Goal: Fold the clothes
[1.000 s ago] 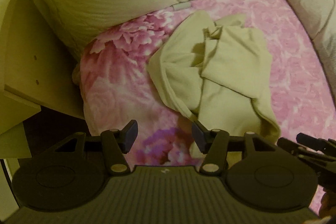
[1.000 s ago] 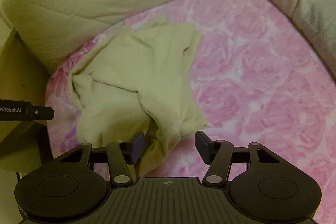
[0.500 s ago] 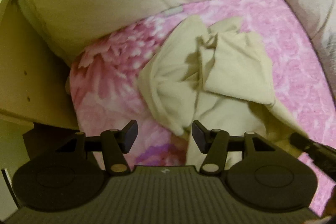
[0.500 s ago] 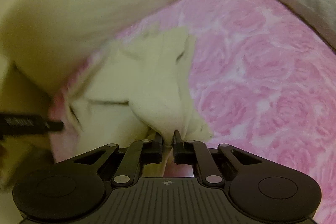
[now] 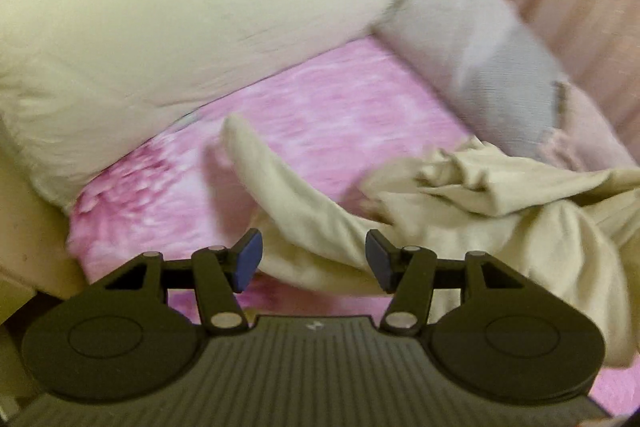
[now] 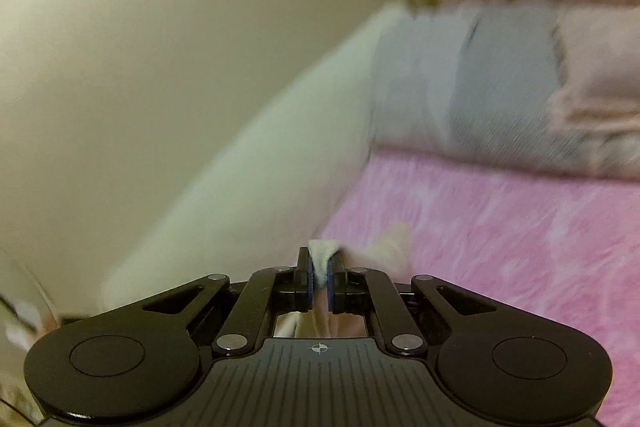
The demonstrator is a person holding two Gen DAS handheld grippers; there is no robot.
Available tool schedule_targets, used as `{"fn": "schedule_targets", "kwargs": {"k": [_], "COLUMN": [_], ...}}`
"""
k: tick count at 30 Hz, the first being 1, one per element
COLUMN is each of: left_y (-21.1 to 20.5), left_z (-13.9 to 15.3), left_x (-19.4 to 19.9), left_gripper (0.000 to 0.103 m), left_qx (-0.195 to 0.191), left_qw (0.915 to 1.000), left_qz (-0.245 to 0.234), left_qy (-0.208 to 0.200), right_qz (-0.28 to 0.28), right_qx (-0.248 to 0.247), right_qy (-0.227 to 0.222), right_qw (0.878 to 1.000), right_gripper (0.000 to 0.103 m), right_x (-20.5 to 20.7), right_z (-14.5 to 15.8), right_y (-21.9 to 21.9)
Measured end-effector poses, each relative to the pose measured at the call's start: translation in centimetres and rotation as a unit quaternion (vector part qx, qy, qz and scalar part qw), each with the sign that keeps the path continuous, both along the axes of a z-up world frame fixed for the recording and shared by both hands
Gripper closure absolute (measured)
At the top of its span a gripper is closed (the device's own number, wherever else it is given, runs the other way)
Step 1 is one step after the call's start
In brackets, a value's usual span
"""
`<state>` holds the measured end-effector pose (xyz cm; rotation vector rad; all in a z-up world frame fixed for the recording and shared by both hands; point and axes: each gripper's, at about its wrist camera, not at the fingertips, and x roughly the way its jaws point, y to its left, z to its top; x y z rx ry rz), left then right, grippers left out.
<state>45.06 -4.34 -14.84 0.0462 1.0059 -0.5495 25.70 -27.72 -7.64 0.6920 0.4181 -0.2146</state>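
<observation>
A pale yellow-green garment [image 5: 460, 211] hangs lifted over the pink floral bed sheet [image 5: 320, 123] in the left wrist view, drawn up toward the right, one long part trailing to the left. My left gripper [image 5: 312, 259] stands open above its lower fold, pads apart, pressing on nothing. In the right wrist view my right gripper [image 6: 320, 277] is shut on a pinch of the same garment [image 6: 322, 255]; a small tuft pokes up between the pads and the rest hangs hidden below.
A cream quilt [image 5: 180, 19] is heaped along the far and left side of the bed. A grey folded blanket [image 5: 480, 55] and a pinkish one [image 6: 600, 67] lie at the back right. A pale wooden edge [image 5: 24, 227] stands at the left.
The right gripper closed on the garment's edge and rose with it, tilting up toward the wall. The garment came off the sheet and stretched rightward. The left gripper rose, still open.
</observation>
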Motion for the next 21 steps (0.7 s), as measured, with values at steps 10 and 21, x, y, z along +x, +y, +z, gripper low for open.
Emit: {"fn": "schedule_targets", "kwargs": {"k": [10,21], "left_y": [-9.7,-15.1], "left_z": [7.0,5.7], "left_x": [-16.5,-34.5], "left_gripper": [0.05,0.049], "left_qx": [-0.074,-0.053], "left_qw": [0.9863,0.9601], "left_qz": [-0.145,-0.274], "left_qy": [-0.025,0.008], "right_qz": [-0.158,-0.245], "right_qx": [-0.102,-0.043], "right_qy": [-0.117,0.101], "right_qw": [0.975,0.963], "right_gripper": [0.098,0.031], "right_x": [-22.9,-37.8], "right_z": [13.8,10.7], "right_y": [-4.3,-8.0]}}
